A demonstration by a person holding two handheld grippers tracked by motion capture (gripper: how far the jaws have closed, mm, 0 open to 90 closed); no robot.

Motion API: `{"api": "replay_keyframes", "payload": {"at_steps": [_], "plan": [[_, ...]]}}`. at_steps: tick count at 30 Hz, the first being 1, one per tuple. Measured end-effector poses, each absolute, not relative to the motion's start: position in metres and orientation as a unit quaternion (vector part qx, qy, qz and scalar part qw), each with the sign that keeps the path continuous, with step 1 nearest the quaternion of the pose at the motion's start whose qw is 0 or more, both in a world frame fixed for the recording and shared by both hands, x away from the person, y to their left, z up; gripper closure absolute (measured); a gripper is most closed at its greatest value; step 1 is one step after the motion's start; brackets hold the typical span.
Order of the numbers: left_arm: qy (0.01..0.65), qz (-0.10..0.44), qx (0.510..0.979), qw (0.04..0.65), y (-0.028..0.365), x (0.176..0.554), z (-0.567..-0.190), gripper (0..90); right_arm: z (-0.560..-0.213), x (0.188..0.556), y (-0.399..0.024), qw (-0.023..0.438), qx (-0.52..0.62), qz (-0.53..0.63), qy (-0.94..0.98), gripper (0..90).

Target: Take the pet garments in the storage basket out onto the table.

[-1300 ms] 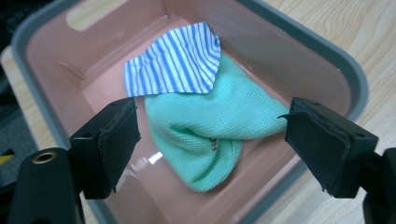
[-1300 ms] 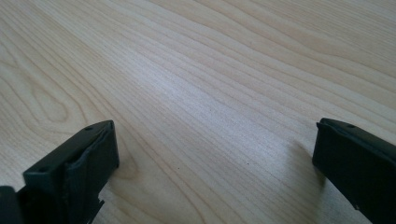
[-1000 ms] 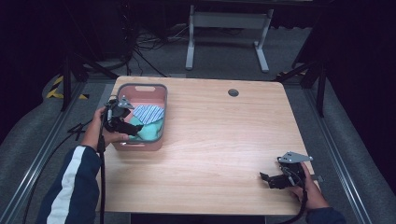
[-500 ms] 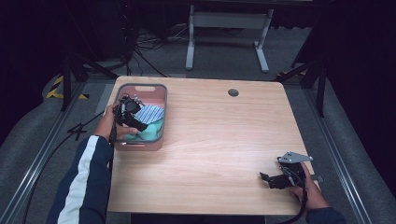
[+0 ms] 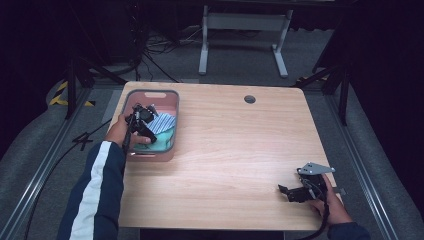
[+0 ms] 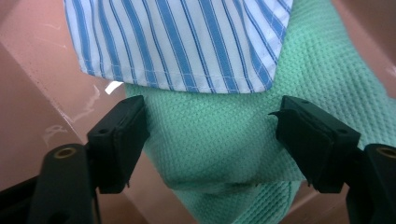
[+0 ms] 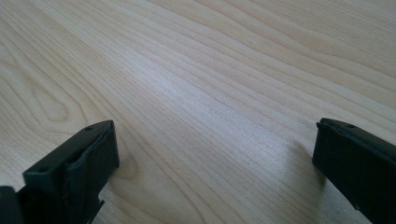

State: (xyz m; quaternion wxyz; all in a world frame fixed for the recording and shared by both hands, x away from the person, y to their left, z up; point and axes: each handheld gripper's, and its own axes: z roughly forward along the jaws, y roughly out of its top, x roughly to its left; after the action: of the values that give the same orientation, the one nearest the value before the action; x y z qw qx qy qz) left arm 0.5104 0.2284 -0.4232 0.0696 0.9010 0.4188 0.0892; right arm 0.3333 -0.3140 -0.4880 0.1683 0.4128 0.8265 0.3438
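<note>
A pink basket (image 5: pixel 150 93) stands at the table's left and holds a blue-and-white striped cloth (image 5: pixel 162 121) lying on a green waffle cloth (image 5: pixel 162 141). My left gripper (image 5: pixel 144 121) is down inside the basket. In the left gripper view its jaws (image 6: pixel 210 135) stand on either side of a raised fold of the green cloth (image 6: pixel 317 60), just below the striped cloth's hem (image 6: pixel 177 42). The jaws have just been closing, and I see no firm pinch on the fold. My right gripper (image 5: pixel 285 190) rests open near the table's front right, over bare wood (image 7: pixel 210 70).
The basket's pink floor (image 6: pixel 37 93) shows to the left of the cloths. A round cable hole (image 5: pixel 249 99) sits at the back of the table (image 5: pixel 240 145). Cables and a metal stand lie on the floor beyond.
My left hand has moved from the basket's left rim rightward and down into the basket, onto the cloths. The right hand has stayed in place.
</note>
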Motion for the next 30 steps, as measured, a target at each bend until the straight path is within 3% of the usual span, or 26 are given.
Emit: {"api": "replay_keyframes", "payload": {"at_steps": [2,4,6,16,30], "plan": [[0.417,0.076,0.903,0.067,0.226,0.511,-0.424,37.1,-0.488,0.333,-0.314,0.168,0.413,0.344,0.826,0.6],[0.420,0.071,0.902,0.067,0.225,0.511,-0.425,38.9,-0.488,0.333,-0.314,0.168,0.413,0.344,0.826,0.6],[0.412,0.065,0.907,0.066,0.221,0.510,-0.424,47.2,-0.488,0.333,-0.314,0.168,0.413,0.344,0.827,0.6],[0.391,0.084,0.914,0.065,0.213,0.506,-0.419,75.5,-0.488,0.333,-0.314,0.168,0.413,0.344,0.826,0.6],[0.392,0.122,0.898,0.159,0.228,0.488,-0.391,81.6,-0.488,0.333,-0.314,0.168,0.413,0.344,0.826,0.6]]}}
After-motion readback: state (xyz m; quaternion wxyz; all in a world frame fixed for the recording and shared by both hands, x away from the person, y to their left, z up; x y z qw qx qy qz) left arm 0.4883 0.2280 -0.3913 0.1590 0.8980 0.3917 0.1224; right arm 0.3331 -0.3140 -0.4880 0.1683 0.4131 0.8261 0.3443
